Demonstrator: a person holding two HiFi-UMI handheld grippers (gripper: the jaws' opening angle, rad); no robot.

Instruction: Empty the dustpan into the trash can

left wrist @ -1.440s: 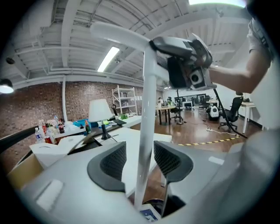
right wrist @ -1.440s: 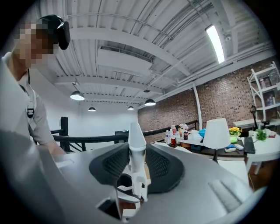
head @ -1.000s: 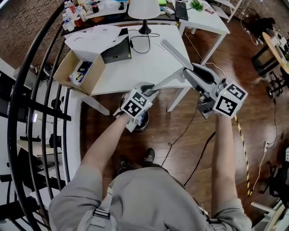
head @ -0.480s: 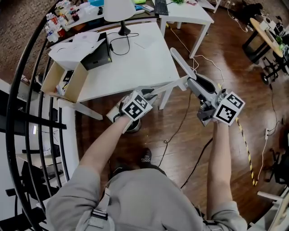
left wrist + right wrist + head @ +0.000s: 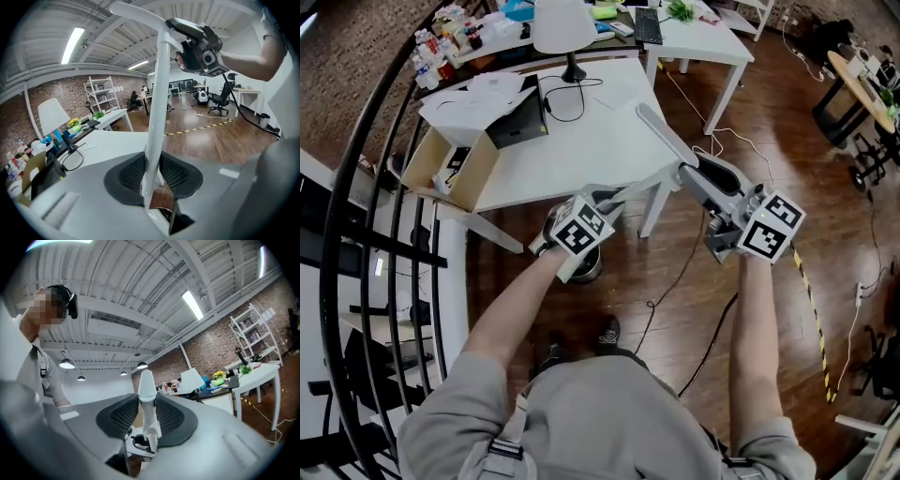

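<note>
My left gripper (image 5: 605, 199) is shut on a thin white pole (image 5: 647, 182), and its jaws have just been closing further on it. In the left gripper view the pole (image 5: 157, 93) rises from between the pads up to my right gripper (image 5: 199, 49). My right gripper (image 5: 694, 175) is shut on a grey-white handle (image 5: 661, 131) that sticks out over the table's corner. In the right gripper view the handle (image 5: 146, 390) stands between the pads. A round dark trash can (image 5: 586, 267) stands on the floor right under my left gripper. The dustpan's tray is not plainly visible.
A white table (image 5: 581, 141) with a lamp (image 5: 564, 23) and an open cardboard box (image 5: 450, 164) stands just beyond the trash can. A black curved railing (image 5: 356, 216) runs along the left. Cables (image 5: 675, 281) and yellow-black tape (image 5: 811, 309) lie on the wooden floor.
Both grippers have drifted a little across the floor together with the pole and handle. Both grips look the same, and the left gripper stays above the trash can.
</note>
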